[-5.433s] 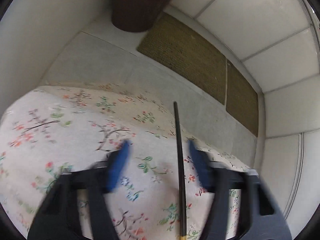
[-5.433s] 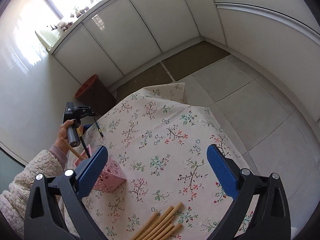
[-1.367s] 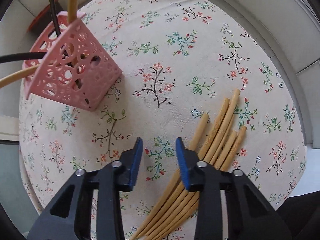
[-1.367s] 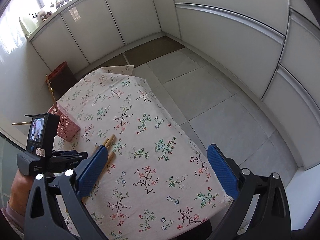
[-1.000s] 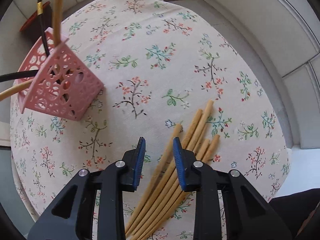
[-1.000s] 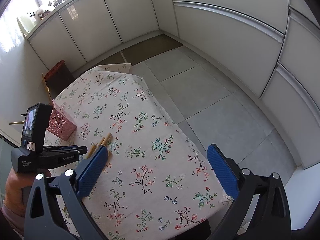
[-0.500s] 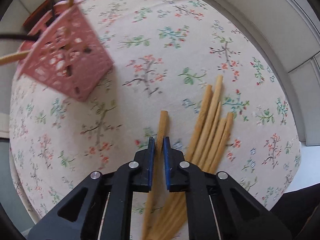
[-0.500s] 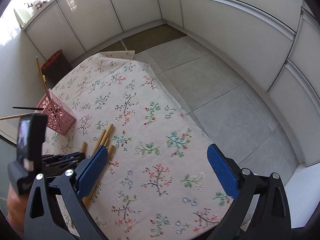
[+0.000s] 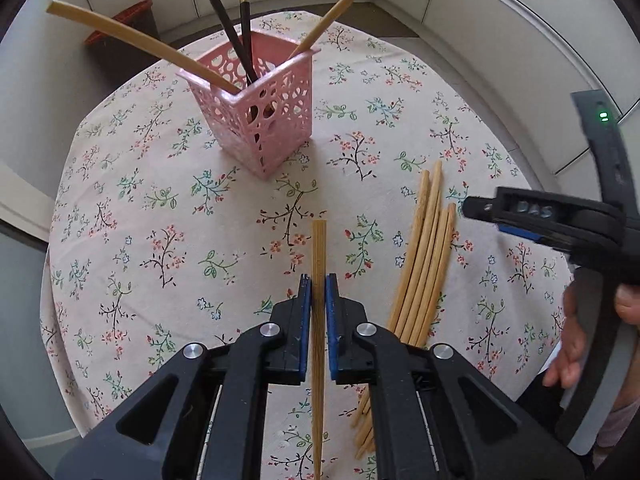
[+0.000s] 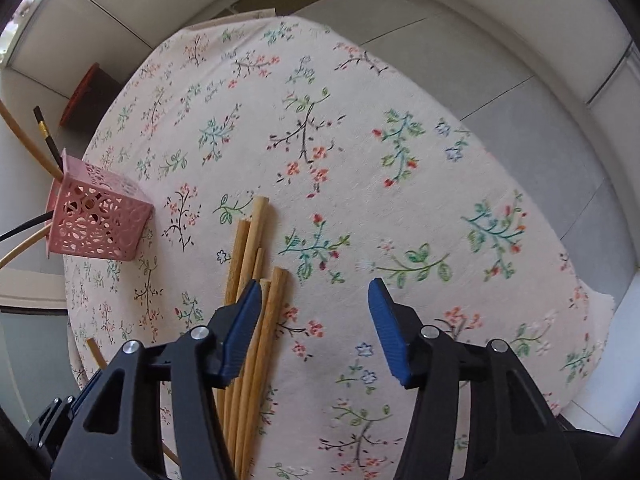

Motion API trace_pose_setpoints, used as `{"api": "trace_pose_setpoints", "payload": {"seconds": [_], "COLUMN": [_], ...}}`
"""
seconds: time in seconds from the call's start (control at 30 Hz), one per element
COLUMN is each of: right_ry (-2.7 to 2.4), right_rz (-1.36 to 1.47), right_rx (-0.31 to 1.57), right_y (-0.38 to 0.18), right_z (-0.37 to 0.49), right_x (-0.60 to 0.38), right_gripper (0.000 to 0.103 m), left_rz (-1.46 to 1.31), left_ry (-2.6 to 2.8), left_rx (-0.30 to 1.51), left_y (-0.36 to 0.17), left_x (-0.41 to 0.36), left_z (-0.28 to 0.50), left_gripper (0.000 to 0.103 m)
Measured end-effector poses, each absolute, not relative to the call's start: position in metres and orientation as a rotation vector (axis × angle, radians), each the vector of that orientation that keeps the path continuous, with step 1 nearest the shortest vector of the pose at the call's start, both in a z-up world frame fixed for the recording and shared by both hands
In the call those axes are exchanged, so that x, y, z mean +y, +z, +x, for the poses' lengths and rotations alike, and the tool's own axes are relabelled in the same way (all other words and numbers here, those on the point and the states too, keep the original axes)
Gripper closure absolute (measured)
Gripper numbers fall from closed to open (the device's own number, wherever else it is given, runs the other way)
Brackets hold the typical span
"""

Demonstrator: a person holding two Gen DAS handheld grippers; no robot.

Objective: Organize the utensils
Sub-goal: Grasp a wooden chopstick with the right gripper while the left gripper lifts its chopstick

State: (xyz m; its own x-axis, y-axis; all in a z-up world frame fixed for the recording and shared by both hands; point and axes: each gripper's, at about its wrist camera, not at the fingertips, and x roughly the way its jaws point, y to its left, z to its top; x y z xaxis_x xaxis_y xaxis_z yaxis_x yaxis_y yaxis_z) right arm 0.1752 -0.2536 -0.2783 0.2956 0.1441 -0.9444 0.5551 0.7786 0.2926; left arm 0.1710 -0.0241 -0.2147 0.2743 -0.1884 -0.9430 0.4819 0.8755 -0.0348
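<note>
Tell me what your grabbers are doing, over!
Left gripper shut on one bamboo chopstick. Right gripper open, empty, over loose chopsticks. Pink basket straight ahead, path clear.

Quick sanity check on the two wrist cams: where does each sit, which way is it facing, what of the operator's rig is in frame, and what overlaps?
Left wrist: behind the left tongs, shut on a bamboo chopstick, facing the pink holder; the right hand shows at the edge.
Right wrist: behind the open right tongs, looking down on the loose chopsticks and the tablecloth.
Shared: holder, loose chopsticks, tablecloth.
</note>
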Motion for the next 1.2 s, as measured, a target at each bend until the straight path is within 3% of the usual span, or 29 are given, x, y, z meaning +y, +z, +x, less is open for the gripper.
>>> {"api": "trace_pose_setpoints", "payload": {"seconds": [0.37,0.43,0.47,0.5,0.57,0.7,0.9,1.03,1.13,1.2], "right_ry": [-0.389,-0.393,-0.403,-0.410,-0.395,-0.293,-0.178,-0.167,-0.214,-0.248], "right_rz": [0.506,0.474,0.445,0.412,0.409,0.574,0.597,0.711,0.779,0.819], "right_rx": [1.298,1.303,1.327,1.324,1.319,1.285,1.136,1.205,1.254,1.266], "right_y": [-0.287,-0.286,-0.287,-0.287,-0.287,-0.283,-0.238,-0.253,-0.274,-0.284], "right_z": [0.197,0.196,0.196,0.193,0.188,0.168,0.141,0.150,0.163,0.166], "right_x": [-0.237,-0.236,-0.234,-0.234,-0.232,-0.240,-0.242,-0.248,-0.248,-0.248], "right_gripper": [0.049,0.062,0.077,0.083,0.086,0.103,0.102,0.097,0.068,0.061], "left_rz": [0.251,0.246,0.244,0.238,0.221,0.185,0.173,0.151,0.156,0.151], "left_ry": [-0.458,-0.453,-0.452,-0.453,-0.460,-0.467,-0.459,-0.467,-0.476,-0.479], "left_rx": [1.196,1.191,1.186,1.180,1.164,1.130,1.092,1.089,1.104,1.111], "left_y": [-0.221,-0.218,-0.217,-0.214,-0.207,-0.192,-0.178,-0.175,-0.181,-0.184], "left_x": [-0.021,-0.018,-0.017,-0.016,-0.014,-0.007,0.004,0.005,0.005,0.007], "left_z": [0.181,0.180,0.180,0.180,0.179,0.173,0.158,0.156,0.157,0.159], "left_gripper": [0.096,0.096,0.096,0.096,0.096,0.096,0.096,0.096,0.096,0.096]}}
